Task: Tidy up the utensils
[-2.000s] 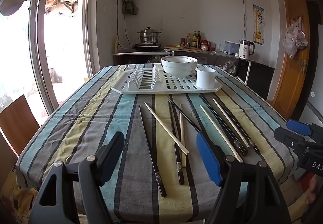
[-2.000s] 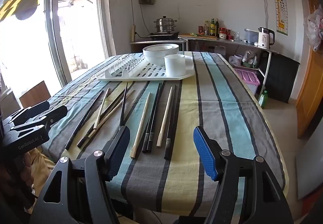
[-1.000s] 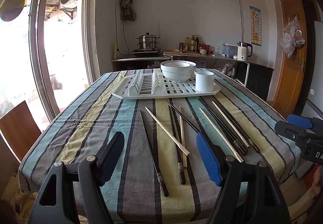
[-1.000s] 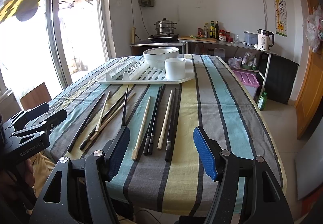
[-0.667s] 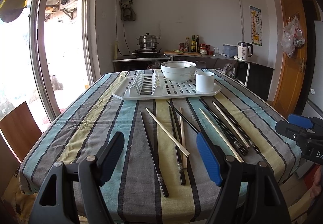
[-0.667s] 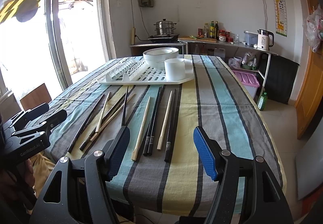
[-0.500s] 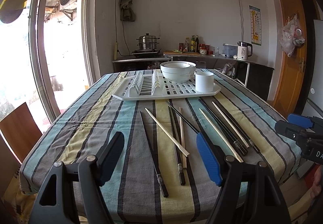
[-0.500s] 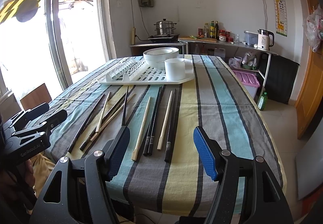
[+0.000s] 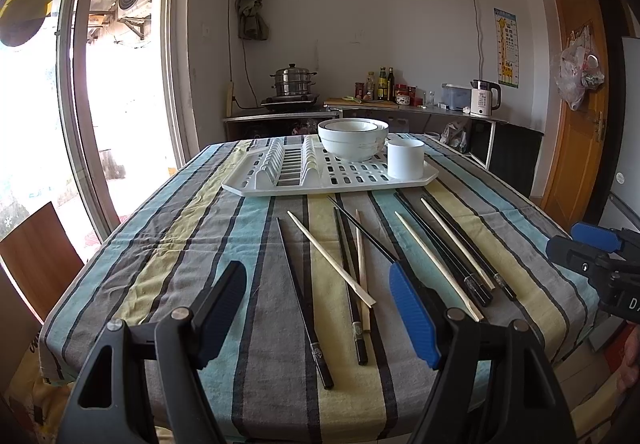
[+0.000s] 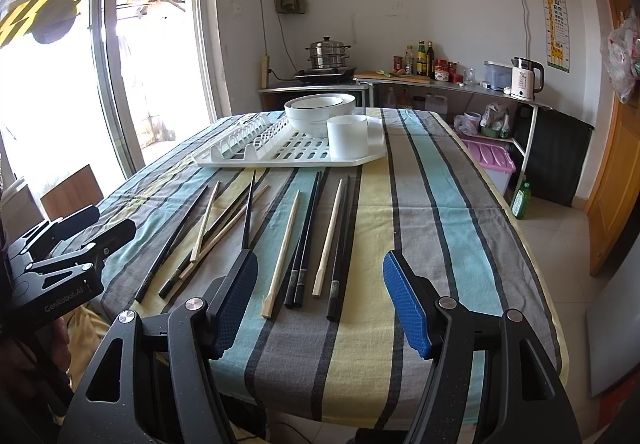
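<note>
Chopsticks (image 9: pixel 352 264): all loose on surface (image 9: pixel 168 252), none in cup (image 9: pixel 405 159) at twelve o'clock. Left gripper (image 9: pixel 318 308), right gripper (image 10: pixel 316 302): jaws wide apart, empty.

Bright daylight from the blown-out window (image 9: pixel 48 124), sharp focus, fisheye-bent, vignetted edges.

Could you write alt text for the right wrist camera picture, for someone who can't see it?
Open tongs hover over black and pale wooden chopsticks scattered on a striped tablecloth. Beyond them, a white dish rack holds bowls and a cup.
</note>
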The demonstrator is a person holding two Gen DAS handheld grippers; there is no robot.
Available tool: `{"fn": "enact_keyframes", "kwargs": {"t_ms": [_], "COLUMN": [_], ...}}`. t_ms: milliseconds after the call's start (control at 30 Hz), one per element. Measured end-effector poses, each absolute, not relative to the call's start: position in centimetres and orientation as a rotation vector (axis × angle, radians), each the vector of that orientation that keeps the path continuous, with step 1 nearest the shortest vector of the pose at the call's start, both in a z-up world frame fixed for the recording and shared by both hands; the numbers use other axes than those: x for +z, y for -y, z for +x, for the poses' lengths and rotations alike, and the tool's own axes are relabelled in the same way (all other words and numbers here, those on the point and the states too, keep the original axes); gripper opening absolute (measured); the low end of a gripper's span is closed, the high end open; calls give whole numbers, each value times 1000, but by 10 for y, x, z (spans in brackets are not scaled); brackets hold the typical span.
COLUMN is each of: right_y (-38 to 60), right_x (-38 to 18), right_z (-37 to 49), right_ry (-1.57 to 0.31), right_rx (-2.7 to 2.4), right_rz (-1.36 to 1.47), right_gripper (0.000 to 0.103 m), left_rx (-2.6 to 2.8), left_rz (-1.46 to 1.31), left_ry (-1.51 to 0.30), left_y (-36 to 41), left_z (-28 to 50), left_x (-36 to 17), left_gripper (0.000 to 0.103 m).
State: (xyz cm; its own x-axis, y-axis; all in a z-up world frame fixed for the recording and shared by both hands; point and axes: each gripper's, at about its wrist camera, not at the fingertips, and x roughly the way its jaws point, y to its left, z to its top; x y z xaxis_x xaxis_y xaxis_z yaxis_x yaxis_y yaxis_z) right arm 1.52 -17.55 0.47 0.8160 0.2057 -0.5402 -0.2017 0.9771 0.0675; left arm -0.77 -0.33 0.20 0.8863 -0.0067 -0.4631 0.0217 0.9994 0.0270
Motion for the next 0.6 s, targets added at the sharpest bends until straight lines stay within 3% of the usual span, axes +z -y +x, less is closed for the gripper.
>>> {"fn": "enact_keyframes", "kwargs": {"t_ms": [600], "right_y": [175], "right_x": [4], "right_z": [15], "right_ry": [-574], "right_rx": [219], "right_rz": [8], "right_gripper": [66], "left_rx": [-28], "left_rz": [37], "left_ry": [-479], "left_y": [4], "left_z": [-7], "left_x": [0], "left_gripper": [76]}}
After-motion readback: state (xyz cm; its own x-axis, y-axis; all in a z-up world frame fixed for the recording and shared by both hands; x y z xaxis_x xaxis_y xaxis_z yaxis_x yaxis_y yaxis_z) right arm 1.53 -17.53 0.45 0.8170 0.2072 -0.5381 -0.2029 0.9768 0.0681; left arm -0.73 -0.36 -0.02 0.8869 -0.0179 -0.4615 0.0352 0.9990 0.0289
